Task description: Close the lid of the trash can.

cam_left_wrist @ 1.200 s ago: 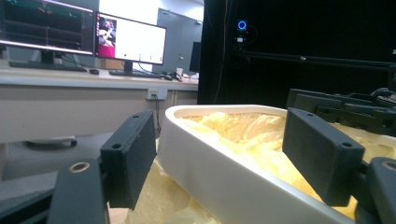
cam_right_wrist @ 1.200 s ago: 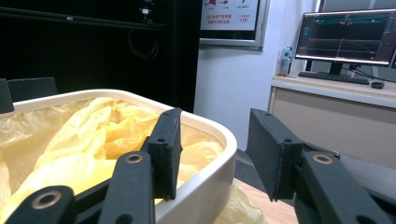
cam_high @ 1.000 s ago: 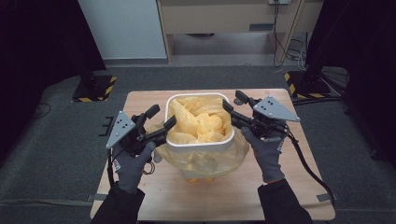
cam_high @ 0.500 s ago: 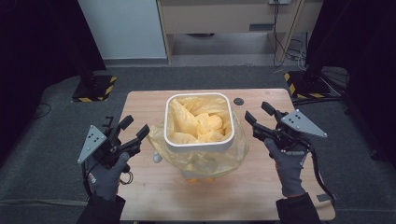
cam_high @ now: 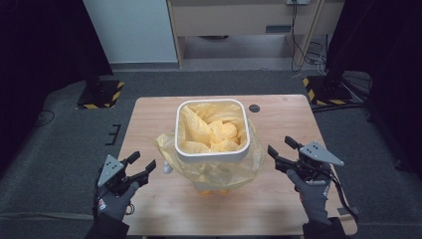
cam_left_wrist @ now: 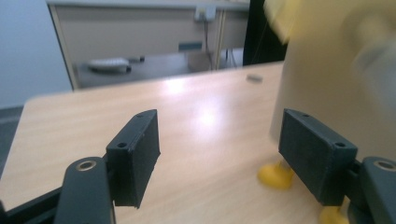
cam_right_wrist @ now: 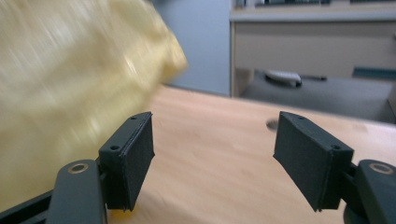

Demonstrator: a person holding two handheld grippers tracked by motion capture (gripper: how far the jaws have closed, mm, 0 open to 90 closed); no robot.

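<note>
- The white bin (cam_high: 212,130) stands near the middle of the table (cam_high: 149,119), a little toward the far edge, square with rounded corners and lined with a yellow bag (cam_high: 209,167).
- The bag's mouth is folded out over the rim and hangs down the outer walls in loose crinkled folds, reaching the table on the near side; more film is bunched inside the bin.
- Judged from its look, the film is thin, light, soft and slippery: it will stretch or slide off the rim if tugged from one side, and could tear on a hard pinch.
- The bin itself looks like stiff light plastic, easy to shift with an uneven pull.
- The best hold appears to be the doubled film just under the rim at two opposite sides, pinched evenly, not the loose skirt below.
- Small yellow feet (cam_left_wrist: 276,176) show under the bin in the left gripper view.
- The left tongs (cam_high: 141,167) sit near the near-left corner of the table, spread wide and empty, clear of the bag.
- The right tongs (cam_high: 283,152) are toward the near-right edge; they have just been opening and now gape wide, with nothing between them, apart from the bag.
- A small dark disc (cam_high: 255,108) lies on the table behind the bin toward the far right.
</note>
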